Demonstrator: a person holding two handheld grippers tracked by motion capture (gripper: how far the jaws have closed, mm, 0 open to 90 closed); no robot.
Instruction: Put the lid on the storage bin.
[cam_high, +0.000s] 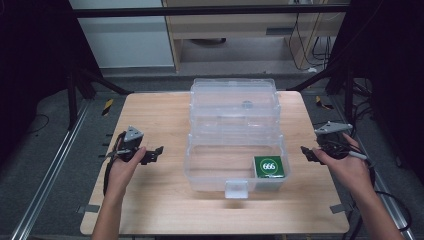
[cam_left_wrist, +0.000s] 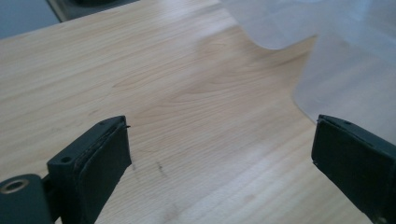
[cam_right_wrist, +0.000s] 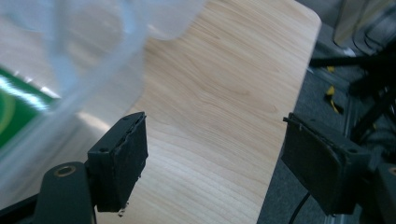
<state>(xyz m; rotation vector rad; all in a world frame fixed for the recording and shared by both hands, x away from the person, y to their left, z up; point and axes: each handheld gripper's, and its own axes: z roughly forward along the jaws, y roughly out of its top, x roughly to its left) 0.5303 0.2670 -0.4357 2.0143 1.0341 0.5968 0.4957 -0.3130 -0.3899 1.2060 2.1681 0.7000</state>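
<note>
Flanking clear box (cam_high: 235, 132) on bench (cam_high: 150, 200): left gripper (cam_high: 156, 152), right gripper (cam_high: 306, 153), jaws apart, gripping nothing.

Wooden table (cam_high: 165, 107) – clear plastic box (cam_high: 235, 135), open

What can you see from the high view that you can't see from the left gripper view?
Only the high view takes in the green box marked 666 lying in the front right corner of the clear plastic box, that box's open lid, both hands, the right gripper and the floor around. Only the left gripper view gives a close look at the left gripper, its jaws standing wide apart with nothing between them. Both share the wooden table and part of the clear plastic box.
</note>
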